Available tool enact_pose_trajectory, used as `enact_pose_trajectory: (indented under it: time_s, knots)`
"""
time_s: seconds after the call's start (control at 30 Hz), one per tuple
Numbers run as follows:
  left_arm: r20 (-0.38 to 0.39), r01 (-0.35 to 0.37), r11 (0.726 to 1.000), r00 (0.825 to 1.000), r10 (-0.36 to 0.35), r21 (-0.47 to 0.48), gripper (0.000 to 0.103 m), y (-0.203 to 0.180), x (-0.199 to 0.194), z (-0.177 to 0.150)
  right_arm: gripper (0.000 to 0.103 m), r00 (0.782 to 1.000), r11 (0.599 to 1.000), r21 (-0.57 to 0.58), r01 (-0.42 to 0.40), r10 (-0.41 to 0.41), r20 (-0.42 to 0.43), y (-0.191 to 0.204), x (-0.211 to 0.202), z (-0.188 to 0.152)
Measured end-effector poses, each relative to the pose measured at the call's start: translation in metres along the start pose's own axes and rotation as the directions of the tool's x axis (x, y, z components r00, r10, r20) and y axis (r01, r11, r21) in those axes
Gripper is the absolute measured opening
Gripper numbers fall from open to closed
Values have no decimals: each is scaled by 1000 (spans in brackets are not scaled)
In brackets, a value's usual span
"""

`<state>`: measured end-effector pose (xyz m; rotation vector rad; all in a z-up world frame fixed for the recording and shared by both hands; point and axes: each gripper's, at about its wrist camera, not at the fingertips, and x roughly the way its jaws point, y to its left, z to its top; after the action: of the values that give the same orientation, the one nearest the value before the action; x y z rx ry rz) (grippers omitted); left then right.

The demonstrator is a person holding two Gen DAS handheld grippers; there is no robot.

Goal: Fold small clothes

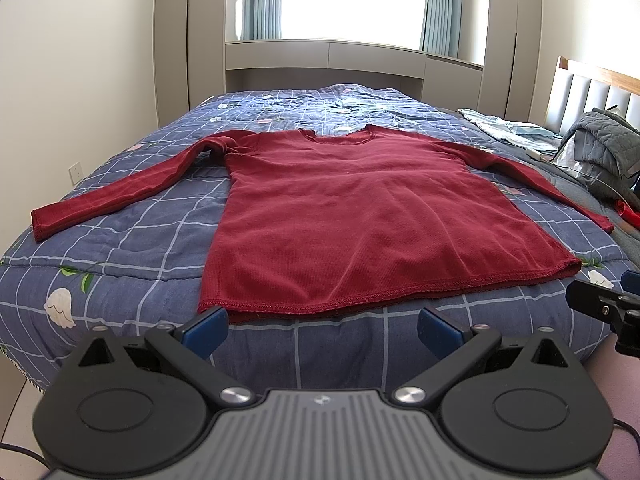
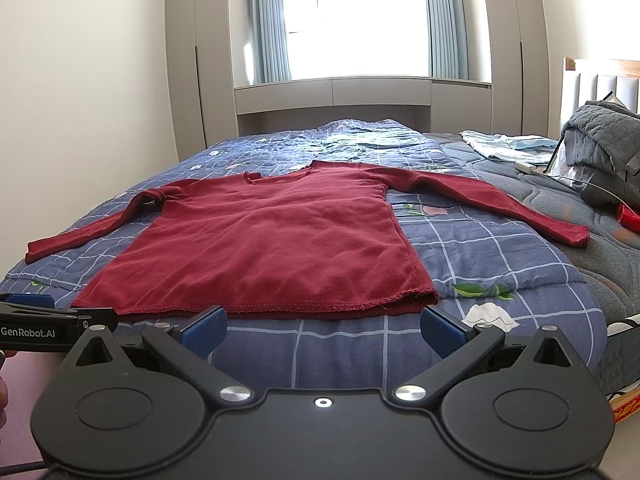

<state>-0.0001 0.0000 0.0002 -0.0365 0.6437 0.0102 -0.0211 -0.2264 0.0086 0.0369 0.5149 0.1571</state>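
Nearest in the left wrist view, the left hand-held gripper (image 1: 322, 330) hangs just off the foot edge of the bed with its blue-padded fingers (image 1: 206, 328) spread wide and nothing between them; its left pad sits just in front of the sweater's near-left hem corner, and whether it touches the cloth cannot be told. Beside it, the right hand-held gripper (image 2: 324, 330) is likewise spread wide and empty, aimed at the hem's right end, and each tool shows at the edge of the other's view. Just past the fingertips lies the red sweater (image 1: 352, 216), spread flat and face up on the blue checked quilt (image 1: 120, 240) that covers the bed (image 2: 600, 280), its hem toward the grippers and its neckline away. Both long sleeves reach outward: the left sleeve (image 1: 120, 196) runs toward the bed's left edge, the right sleeve (image 2: 500, 208) toward the grey side of the bedding. To the right, well apart from the sweater, sit a small red item (image 2: 628, 218), a heaped grey quilted blanket (image 2: 600, 148) and some pale blue cloth (image 2: 508, 146) by the padded headboard (image 1: 592, 92). Farthest off stand pale wardrobes (image 2: 200, 60) and a bright curtained window (image 2: 356, 20).
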Motion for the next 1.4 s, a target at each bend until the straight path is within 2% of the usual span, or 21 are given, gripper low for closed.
enact_pose_trajectory:
  time_s: [0.47, 0.67, 0.93, 1.13, 1.27, 1.4]
  knots:
    - [-4, -1, 1000, 1000, 1, 2, 103, 0, 0, 0, 103, 1000, 1000, -1, 0, 0, -13, 1, 2, -1]
    - [-45, -1, 1000, 999, 1, 3, 103, -1, 11, 9, 103, 994, 1000, 6, 26, -25, -108, -3, 19, 7]
    - [-71, -9, 998, 997, 5, -54, 103, 0, 39, 59, 103, 989, 995, 28, 91, -87, -119, -17, 50, 50]
    - [-76, -99, 994, 993, 94, -52, 103, -5, 78, 110, 103, 975, 978, -26, 207, -208, -83, -32, 80, 80]
    - [-74, -124, 991, 990, 120, -52, 103, -11, 107, 144, 103, 967, 971, -1, 240, -239, -85, -56, 104, 95]
    - [-76, -149, 989, 986, 148, -7, 103, -28, 141, 170, 103, 964, 966, 39, 255, -251, -86, -85, 128, 109]
